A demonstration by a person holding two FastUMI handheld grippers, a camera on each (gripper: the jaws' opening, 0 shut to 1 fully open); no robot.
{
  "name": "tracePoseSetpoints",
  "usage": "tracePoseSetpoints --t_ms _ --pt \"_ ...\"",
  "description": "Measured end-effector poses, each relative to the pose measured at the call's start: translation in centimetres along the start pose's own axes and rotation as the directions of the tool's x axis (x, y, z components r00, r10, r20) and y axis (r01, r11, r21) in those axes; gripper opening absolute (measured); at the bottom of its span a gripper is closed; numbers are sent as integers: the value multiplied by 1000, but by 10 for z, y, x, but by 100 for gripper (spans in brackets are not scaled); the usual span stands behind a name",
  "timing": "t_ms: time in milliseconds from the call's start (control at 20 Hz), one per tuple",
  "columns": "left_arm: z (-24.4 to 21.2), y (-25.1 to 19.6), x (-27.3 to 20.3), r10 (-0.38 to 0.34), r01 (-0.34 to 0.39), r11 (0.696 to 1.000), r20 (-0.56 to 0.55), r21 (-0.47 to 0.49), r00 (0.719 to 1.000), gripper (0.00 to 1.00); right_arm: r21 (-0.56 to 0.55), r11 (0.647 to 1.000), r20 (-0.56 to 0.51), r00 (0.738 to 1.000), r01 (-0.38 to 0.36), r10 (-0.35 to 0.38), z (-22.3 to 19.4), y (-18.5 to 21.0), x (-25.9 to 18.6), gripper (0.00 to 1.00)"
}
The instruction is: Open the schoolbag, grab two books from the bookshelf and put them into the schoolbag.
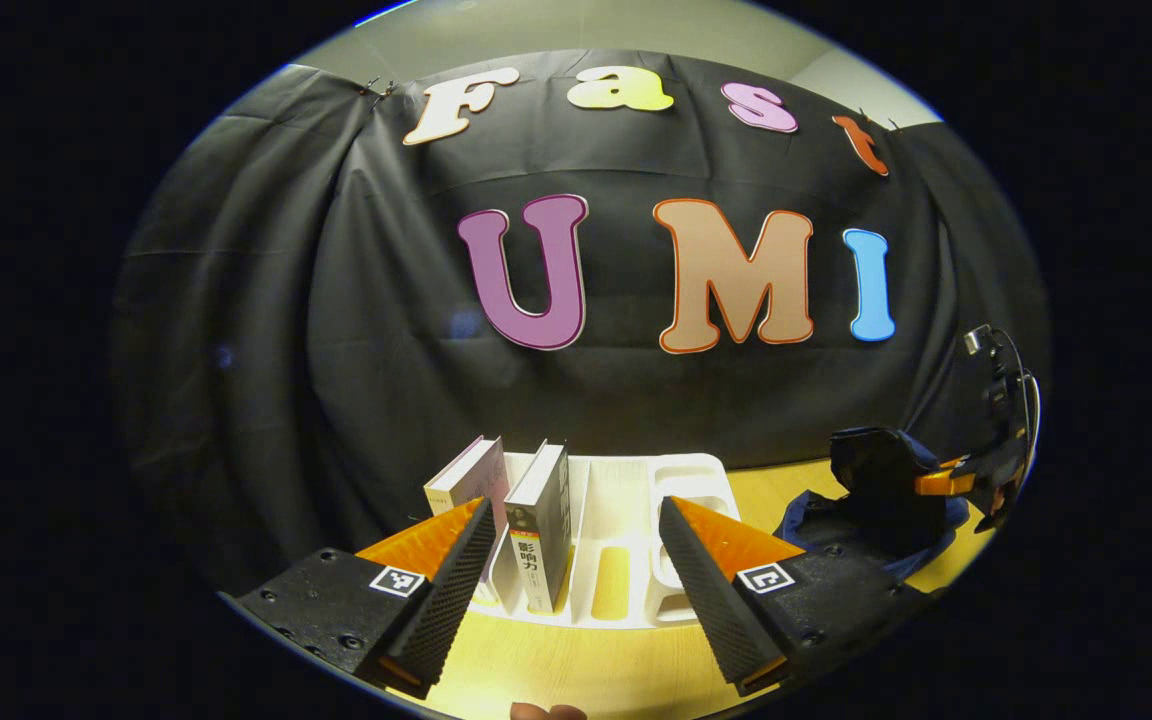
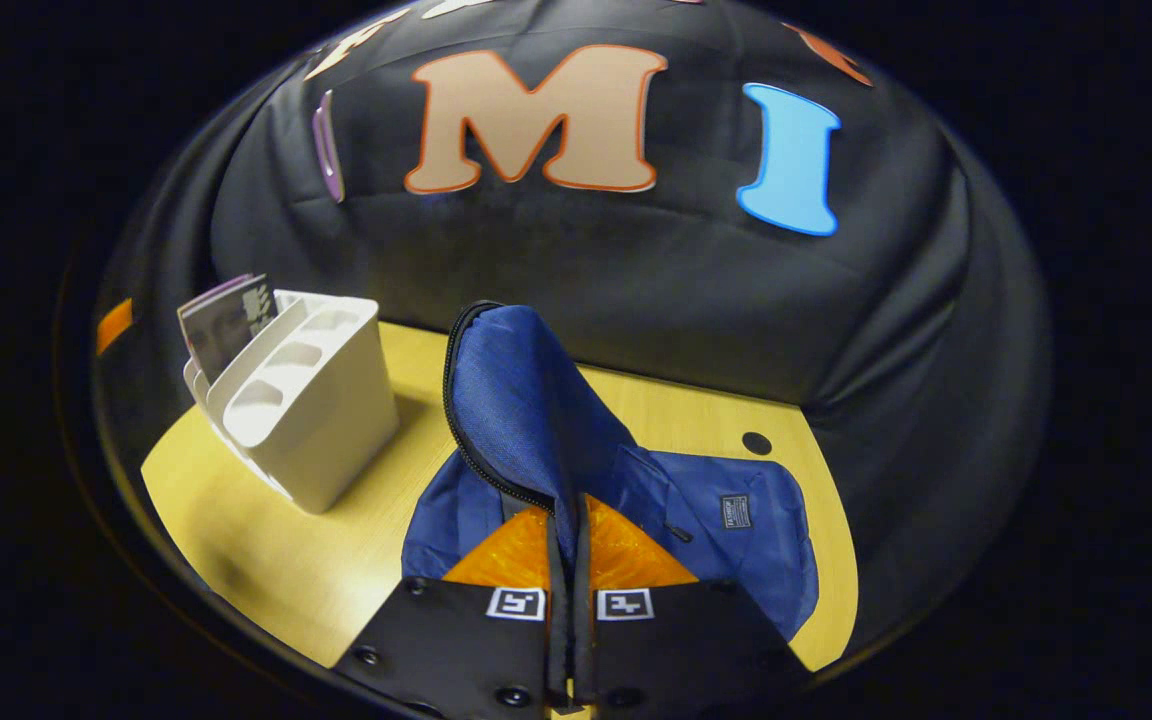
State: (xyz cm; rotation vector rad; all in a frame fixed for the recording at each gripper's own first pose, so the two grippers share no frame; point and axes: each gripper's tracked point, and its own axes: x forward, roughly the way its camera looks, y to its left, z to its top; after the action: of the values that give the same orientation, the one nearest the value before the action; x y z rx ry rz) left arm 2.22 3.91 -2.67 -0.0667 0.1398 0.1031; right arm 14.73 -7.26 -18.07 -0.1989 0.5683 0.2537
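Left gripper spread wide, facing two upright books in white bookshelf. Right gripper pinched on flap of blue schoolbag, lifting it. Risks: both books grabbed together; flap slipping, closing opening; light bookshelf tipping.

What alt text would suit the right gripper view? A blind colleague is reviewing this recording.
The right gripper is shut on the raised flap of a blue schoolbag lying on a yellow table. To the left stands a white bookshelf with books at its far end.
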Motion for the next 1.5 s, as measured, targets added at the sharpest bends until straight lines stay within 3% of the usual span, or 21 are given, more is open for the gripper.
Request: tracePoseSetpoints --t_ms 50,100,300,350,400,550,850,900,1000,1050,1250,1450,1500 --pt "0 1 3 0 0 1000 4 2 1000 97 32 999 6 1000 6 -6 1 -4 -2 9" --pt "2 3 7 1 -1 1000 2 9 1000 100 66 998 12 1000 10 -11 1 -9 -4 5" --pt "10 7 27 -19 19 999 -14 38 1000 97 187 982 28 999 19 -25 3 -19 -11 5" --pt "8 6 32 -39 40 998 -36 38 999 97 219 975 34 999 25 -34 7 -20 -13 1" --pt "7 7 38 -51 53 998 -58 40 997 97 245 969 39 998 28 -39 8 -20 -15 5" --pt "-3 12 61 -75 87 994 -169 61 983 97 282 959 44 998 35 -50 9 -23 -18 2" --pt "-36 36 101 -69 105 991 -369 79 927 97 279 960 46 997 41 -56 7 -23 -15 5" --pt "-43 38 108 -73 109 992 -398 67 914 97 281 959 46 997 41 -56 6 -22 -16 2" --pt "-61 44 115 -69 107 993 -470 54 880 93 283 958 45 997 42 -57 6 -22 -16 5" --pt "-67 45 120 -67 107 993 -498 51 865 98 280 959 43 997 43 -58 7 -22 -15 5" --pt "-88 49 140 -51 100 994 -572 54 819 97 282 958 39 998 45 -58 7 -24 -18 2" --pt "-101 48 154 -42 110 991 -609 76 792 96 278 959 38 997 51 -64 6 -24 -16 5" --pt "-104 48 156 -35 106 991 -624 78 781 92 276 960 37 997 52 -64 6 -24 -17 5"
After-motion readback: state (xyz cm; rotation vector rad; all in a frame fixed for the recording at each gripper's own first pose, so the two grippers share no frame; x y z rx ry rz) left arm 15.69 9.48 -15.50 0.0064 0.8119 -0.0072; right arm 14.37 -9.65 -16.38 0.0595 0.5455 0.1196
